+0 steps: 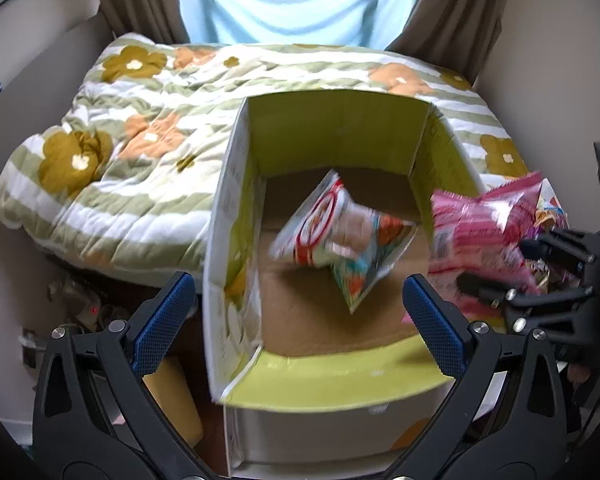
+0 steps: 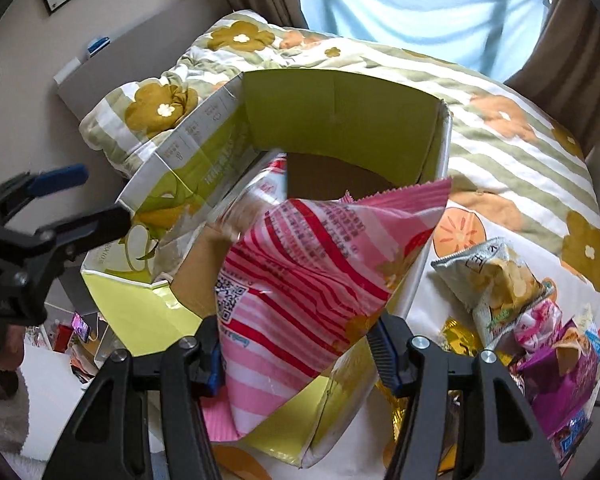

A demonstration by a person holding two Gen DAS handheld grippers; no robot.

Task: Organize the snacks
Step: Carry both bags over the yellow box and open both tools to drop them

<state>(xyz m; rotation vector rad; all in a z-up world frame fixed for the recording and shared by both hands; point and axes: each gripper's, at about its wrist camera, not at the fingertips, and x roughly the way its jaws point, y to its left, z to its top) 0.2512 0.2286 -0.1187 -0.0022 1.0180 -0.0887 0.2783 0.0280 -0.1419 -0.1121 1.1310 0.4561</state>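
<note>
The cardboard box (image 1: 332, 240), its flaps standing up, is sitting on the bed (image 1: 120, 140) and serving as the collection point. A white snack packet (image 1: 340, 236) is showing blurred and tilted inside the box, above its brown floor, seemingly dropping in. The left gripper (image 1: 300, 320) is hanging over the near edge of the box with its jaws spread wide and holding nothing, consistent with a release just made. The right gripper (image 2: 300, 352) is gripping a pink striped snack bag (image 2: 320, 264) by its lower end, jaws closed on it, and is presenting it at the right wall of the box, evidently for the next deposit. More packets (image 2: 540, 312) are lying heaped on the bed just right of the box, awaiting collection.
</note>
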